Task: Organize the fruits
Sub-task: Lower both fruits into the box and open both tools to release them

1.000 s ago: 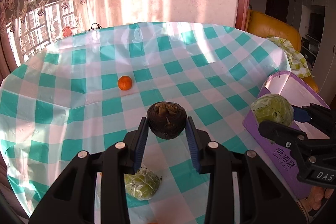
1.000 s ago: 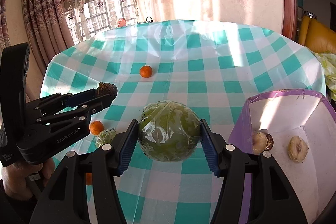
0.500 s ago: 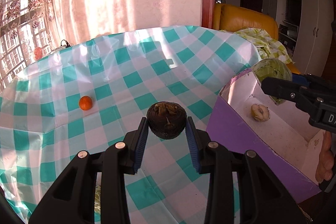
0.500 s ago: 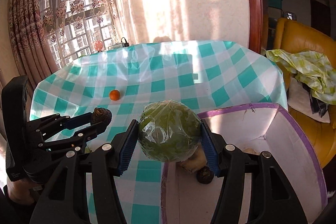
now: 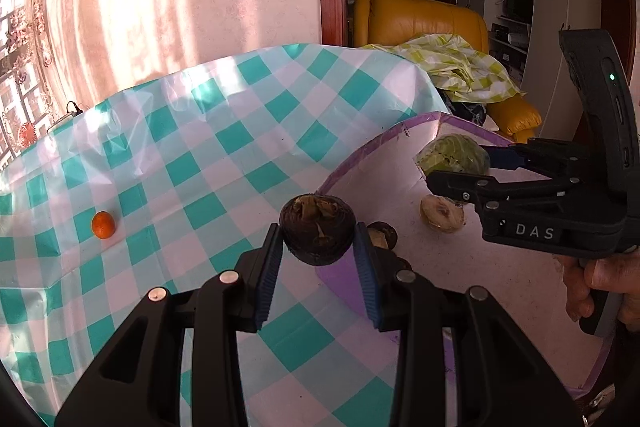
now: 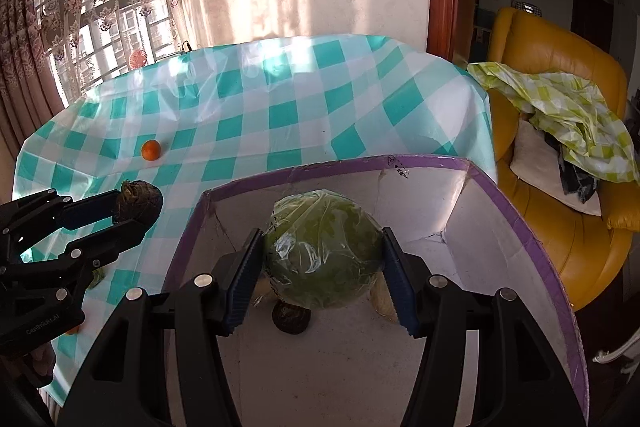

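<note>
Purple-rimmed box (image 6: 532,211) reached; right gripper (image 6: 322,265) clamped on cabbage (image 6: 324,251) above its floor; left gripper (image 5: 318,251) clamped on taro (image 5: 318,229) at rim; release next, probably.

Left gripper (image 5: 318,247) and right gripper (image 6: 322,263), jaws clamped, side by side

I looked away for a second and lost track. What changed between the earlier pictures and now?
Both tools carried their loads sideways to the purple-edged box. The right tool now holds the wrapped cabbage over the box's inside; the left tool has brought the dark brown fruit to its edge. Both grips stayed shut, and the orange stayed put.
</note>
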The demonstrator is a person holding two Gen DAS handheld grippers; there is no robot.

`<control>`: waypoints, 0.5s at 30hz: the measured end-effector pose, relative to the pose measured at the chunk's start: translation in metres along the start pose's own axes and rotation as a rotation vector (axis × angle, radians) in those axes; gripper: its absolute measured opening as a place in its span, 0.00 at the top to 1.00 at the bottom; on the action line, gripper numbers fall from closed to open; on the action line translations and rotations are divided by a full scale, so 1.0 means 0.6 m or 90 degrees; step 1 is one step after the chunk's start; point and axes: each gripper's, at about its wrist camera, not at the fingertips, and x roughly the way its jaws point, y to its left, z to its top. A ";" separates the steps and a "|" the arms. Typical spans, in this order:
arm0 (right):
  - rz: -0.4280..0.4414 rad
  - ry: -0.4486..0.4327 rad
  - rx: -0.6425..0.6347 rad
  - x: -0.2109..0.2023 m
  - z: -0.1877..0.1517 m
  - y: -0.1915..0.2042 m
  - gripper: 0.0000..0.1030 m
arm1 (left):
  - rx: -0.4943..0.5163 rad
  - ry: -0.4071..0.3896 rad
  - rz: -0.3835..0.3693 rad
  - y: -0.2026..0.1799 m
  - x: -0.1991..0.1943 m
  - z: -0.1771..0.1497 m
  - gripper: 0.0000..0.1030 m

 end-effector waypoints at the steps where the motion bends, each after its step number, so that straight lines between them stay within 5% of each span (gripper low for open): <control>1: 0.000 0.011 -0.006 0.008 -0.001 -0.003 0.45 | 0.004 0.002 -0.008 -0.008 0.002 0.001 0.65; 15: -0.005 0.129 -0.097 0.085 -0.024 -0.028 0.45 | 0.065 0.070 -0.086 -0.097 0.054 0.000 0.65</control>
